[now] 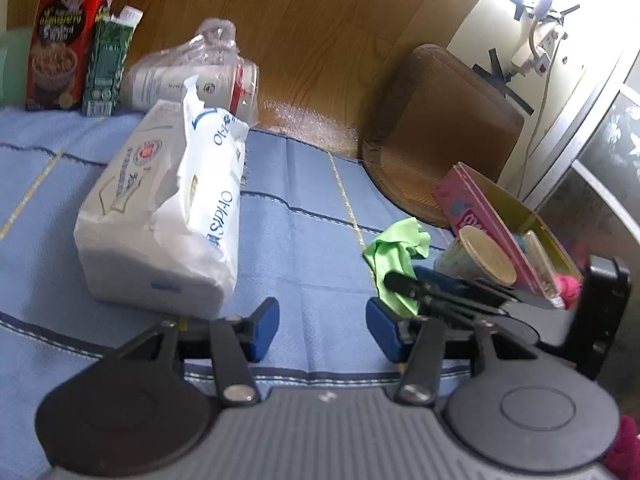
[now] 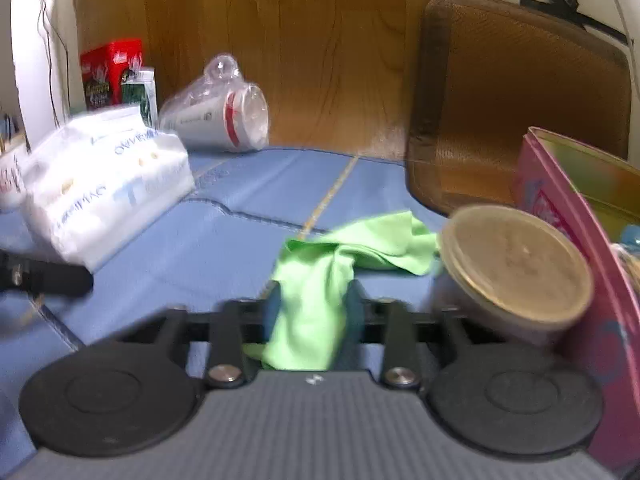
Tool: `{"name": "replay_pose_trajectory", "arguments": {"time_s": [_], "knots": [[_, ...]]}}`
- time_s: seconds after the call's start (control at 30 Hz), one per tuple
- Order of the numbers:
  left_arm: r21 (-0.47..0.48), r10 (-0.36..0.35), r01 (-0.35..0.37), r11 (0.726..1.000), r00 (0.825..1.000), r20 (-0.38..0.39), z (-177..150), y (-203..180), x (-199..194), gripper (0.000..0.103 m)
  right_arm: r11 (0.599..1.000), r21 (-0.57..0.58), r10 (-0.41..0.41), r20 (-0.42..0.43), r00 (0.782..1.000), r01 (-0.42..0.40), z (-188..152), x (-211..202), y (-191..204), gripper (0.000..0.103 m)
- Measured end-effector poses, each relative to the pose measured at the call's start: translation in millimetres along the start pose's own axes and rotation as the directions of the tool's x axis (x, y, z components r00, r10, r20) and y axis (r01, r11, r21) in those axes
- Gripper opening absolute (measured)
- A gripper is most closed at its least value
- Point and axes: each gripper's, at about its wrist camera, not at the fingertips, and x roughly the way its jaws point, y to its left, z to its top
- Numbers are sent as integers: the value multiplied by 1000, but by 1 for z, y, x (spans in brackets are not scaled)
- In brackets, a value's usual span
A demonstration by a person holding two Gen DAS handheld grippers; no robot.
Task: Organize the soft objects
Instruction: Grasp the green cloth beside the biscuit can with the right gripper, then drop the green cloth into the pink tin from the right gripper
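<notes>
A green cloth [image 2: 320, 280] lies crumpled on the blue mat, and my right gripper [image 2: 314, 308] is shut on its near end, with the rest trailing forward. The cloth also shows in the left wrist view [image 1: 394, 254], with the right gripper's fingers [image 1: 404, 284] on it. A white tissue pack [image 1: 160, 216] sits on the mat to the left; it also shows in the right wrist view [image 2: 104, 184]. My left gripper [image 1: 322, 328] is open and empty over the mat, just right of the pack's near corner.
A round lidded cup [image 2: 516, 272] lies tilted against a pink box [image 2: 580, 240] at the right. A bagged stack of cups [image 2: 224, 116], a red cereal box [image 1: 60, 36] and a green carton [image 1: 108, 64] stand at the back. A brown chair [image 2: 520, 100] is behind the mat.
</notes>
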Motion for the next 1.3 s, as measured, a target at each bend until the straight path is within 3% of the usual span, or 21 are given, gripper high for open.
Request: {"name": "replay_pose_trajectory", "arguments": {"time_s": [0.13,0.23,0.27,0.37,0.4,0.53,0.7,0.8,0.87,0.93,1.0,1.07,1.1,1.13,1.3], "knots": [[-16,-81,81,997,996,-32,0,-2,5,57,990,-55,128,-8,992,-128,-18,-32,21,5],[-27,-143,141,990,985,-92,-4,-8,20,57,979,-137,160,50,986,-152,-41,-67,42,5],[-35,-163,160,986,980,-116,-7,-11,26,53,977,-150,165,68,984,-154,-48,-77,46,5],[-33,-225,222,974,960,-168,-15,-25,41,17,977,-153,167,108,980,-150,-60,-94,49,5],[-29,-233,232,972,957,-171,-15,-33,42,13,978,-153,163,117,980,-144,-60,-97,49,5],[91,-266,282,955,952,-150,6,-88,33,13,988,-141,88,242,966,-55,-53,-122,31,5],[306,-322,353,884,935,-146,36,-196,45,13,993,-58,-69,399,914,101,-37,-167,-30,5],[380,-344,378,844,926,-158,44,-251,72,14,980,4,-181,428,885,199,-31,-177,-72,6],[378,-353,394,838,919,-176,45,-277,96,14,969,47,-241,419,876,244,-30,-176,-101,6],[389,-341,381,838,924,-170,46,-292,117,20,956,82,-291,394,872,282,-28,-169,-126,6],[415,-298,335,846,942,-154,45,-306,139,39,941,125,-338,353,873,314,-25,-156,-153,7],[440,-241,275,855,961,-133,43,-312,153,44,921,150,-388,295,873,359,-22,-141,-177,16],[444,-205,237,864,971,-119,42,-312,157,46,909,161,-414,264,871,383,-21,-137,-185,32],[440,-180,209,873,978,-108,42,-310,158,46,897,181,-437,240,867,402,-24,-138,-193,40],[463,-115,124,878,992,-49,37,-280,134,49,899,256,-420,271,866,356,-47,-164,-191,45]]}}
